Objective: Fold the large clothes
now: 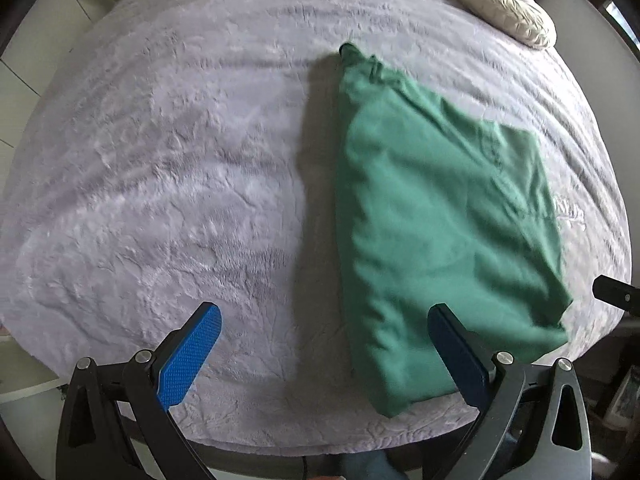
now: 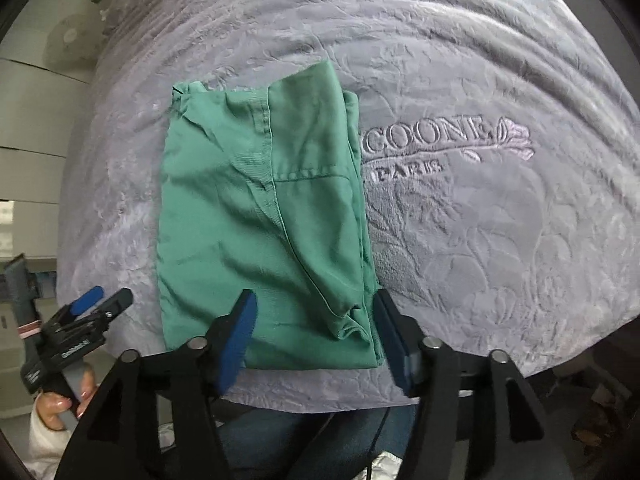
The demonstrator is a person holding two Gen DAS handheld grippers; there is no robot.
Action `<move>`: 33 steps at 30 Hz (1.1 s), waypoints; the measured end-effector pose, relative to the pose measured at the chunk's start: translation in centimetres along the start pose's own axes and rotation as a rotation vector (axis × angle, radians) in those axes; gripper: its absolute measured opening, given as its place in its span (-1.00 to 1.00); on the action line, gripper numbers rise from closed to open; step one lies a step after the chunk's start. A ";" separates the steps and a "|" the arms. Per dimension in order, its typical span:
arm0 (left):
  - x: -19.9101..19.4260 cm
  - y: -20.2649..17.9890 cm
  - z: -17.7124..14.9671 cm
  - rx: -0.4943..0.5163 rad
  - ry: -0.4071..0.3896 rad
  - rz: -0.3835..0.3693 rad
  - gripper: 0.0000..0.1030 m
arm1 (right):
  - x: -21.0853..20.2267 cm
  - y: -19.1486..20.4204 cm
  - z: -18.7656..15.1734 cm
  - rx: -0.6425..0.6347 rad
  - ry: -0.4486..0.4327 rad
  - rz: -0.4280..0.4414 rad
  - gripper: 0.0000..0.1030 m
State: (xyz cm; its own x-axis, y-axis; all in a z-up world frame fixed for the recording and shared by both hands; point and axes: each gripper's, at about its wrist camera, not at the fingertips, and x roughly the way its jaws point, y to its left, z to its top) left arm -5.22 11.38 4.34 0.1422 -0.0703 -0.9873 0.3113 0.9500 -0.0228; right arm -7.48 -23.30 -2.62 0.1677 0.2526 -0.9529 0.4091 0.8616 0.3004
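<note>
A green garment lies folded into a long rectangle on the lilac plush blanket; it also shows in the right wrist view, with a seam and pocket line on top. My left gripper is open and empty, held above the blanket at the garment's near left edge. My right gripper is open and empty, its jaws standing either side of the garment's near right corner, above it. The left gripper also shows in the right wrist view, held in a hand at the lower left.
The blanket covers a bed and bears embroidered lettering right of the garment. A cream pillow lies at the far right corner. The bed's near edge runs just below the grippers. A fan stands beyond the bed's left side.
</note>
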 end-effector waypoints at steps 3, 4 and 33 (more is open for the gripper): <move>-1.0 -0.8 0.5 -0.006 -0.011 0.022 1.00 | -1.1 1.0 0.2 -0.015 -0.039 -0.013 0.57; -1.4 -0.9 0.6 -0.010 -0.014 0.020 1.00 | -1.4 1.3 0.3 -0.021 -0.049 -0.024 0.63; -5.2 -3.6 1.1 -0.014 -0.082 0.049 1.00 | -3.0 4.6 1.1 -0.069 -0.086 -0.128 0.99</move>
State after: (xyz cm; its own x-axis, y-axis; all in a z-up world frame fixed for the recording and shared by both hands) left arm -6.04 8.00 9.69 0.2338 -0.0480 -0.9711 0.2891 0.9570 0.0223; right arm -5.14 -20.58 1.69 0.1950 0.1025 -0.9754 0.3704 0.9132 0.1700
